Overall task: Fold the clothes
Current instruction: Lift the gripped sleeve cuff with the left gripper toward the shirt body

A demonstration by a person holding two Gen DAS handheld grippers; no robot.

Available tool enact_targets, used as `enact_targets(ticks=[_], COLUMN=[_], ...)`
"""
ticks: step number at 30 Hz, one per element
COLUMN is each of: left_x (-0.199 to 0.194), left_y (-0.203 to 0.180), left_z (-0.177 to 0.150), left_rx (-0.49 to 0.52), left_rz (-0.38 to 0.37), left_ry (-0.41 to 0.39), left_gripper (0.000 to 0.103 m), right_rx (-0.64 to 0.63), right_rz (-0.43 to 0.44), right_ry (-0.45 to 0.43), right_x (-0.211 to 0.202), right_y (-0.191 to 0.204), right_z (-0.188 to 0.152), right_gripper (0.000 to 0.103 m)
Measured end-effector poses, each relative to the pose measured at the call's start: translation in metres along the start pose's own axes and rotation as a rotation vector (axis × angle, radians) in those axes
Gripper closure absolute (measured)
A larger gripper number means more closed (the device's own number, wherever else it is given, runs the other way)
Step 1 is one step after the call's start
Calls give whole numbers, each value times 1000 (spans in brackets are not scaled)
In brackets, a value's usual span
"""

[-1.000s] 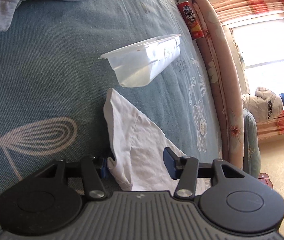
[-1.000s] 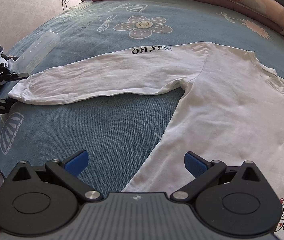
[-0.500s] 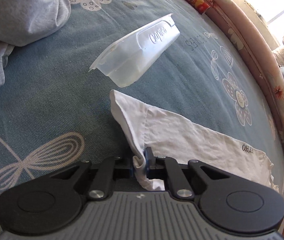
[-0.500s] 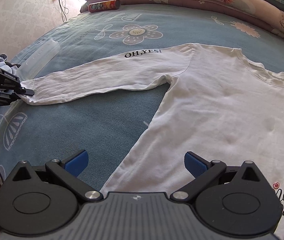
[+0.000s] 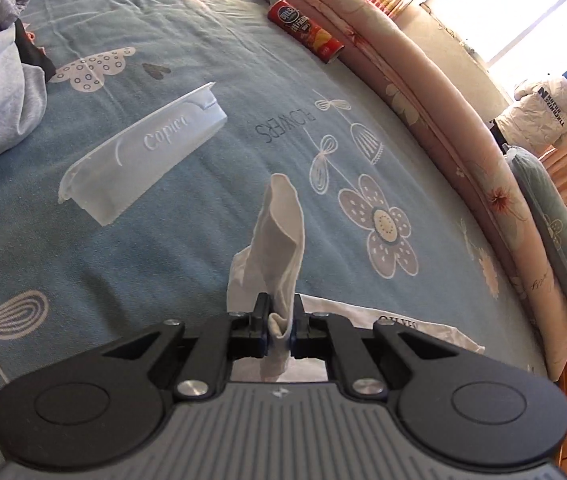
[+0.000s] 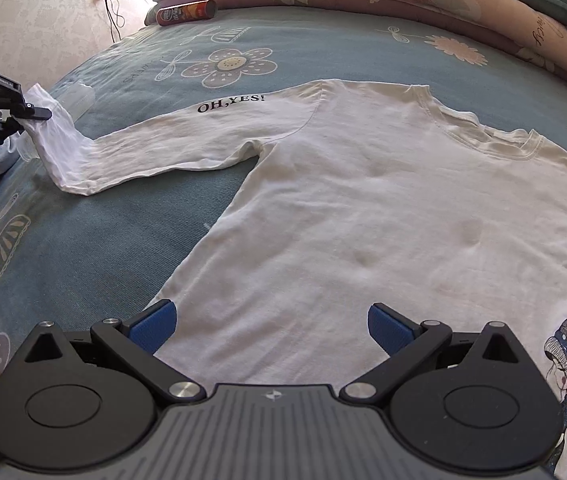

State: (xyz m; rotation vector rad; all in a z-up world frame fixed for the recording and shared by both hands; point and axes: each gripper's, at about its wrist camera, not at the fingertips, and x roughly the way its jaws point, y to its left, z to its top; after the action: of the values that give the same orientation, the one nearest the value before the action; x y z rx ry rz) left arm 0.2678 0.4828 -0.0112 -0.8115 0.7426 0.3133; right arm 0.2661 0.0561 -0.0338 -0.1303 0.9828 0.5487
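- White long-sleeved shirt (image 6: 363, 208): spread flat on blue floral bedspread (image 6: 95, 248); one sleeve extended sideways.
- Left gripper (image 5: 279, 322): clamped on sleeve cuff (image 5: 281, 236), cuff raised off bedspread.
- Right gripper (image 6: 271, 322): fingers wide apart, empty, above shirt's lower body.
- Clear plastic lid (image 5: 139, 156): beyond cuff.
- Crisp can (image 6: 186, 11): by bolster.

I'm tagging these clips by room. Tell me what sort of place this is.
Most likely a home bedroom: the white shirt lies on a bed's blue floral cover, folded quilts line its far edge, and a curtained window is behind.
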Motion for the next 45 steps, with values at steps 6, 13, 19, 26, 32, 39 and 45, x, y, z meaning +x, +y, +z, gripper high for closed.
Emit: enact_targets(ticks=[6, 13, 19, 26, 32, 39, 45], left_x=[5, 18, 33, 59, 77, 89, 94], left_y=[-52, -107, -158, -212, -257, -292, -312], left_z=[-8, -20, -35, -61, -89, -116, -132], left_rx=[7, 1, 26, 42, 97, 139, 143], left_rz=[-99, -174, -252, -339, -373, -391, -411], left_ry=[-3, 18, 31, 80, 126, 147, 166], left_gripper=[96, 96, 96, 96, 96, 96, 96], right_rx=[8, -43, -122, -40, 58, 120, 154], right_rz=[-7, 8, -37, -64, -94, -135, -147], right_ry=[6, 16, 52, 105, 144, 134, 132], right_x=[-8, -16, -22, -25, -29, -43, -51], right_y=[-27, -53, -70, -104, -138, -173, -190], right_z=[-4, -8, -22, -33, -39, -48, -56], right_gripper=[0, 0, 0, 0, 0, 0, 0])
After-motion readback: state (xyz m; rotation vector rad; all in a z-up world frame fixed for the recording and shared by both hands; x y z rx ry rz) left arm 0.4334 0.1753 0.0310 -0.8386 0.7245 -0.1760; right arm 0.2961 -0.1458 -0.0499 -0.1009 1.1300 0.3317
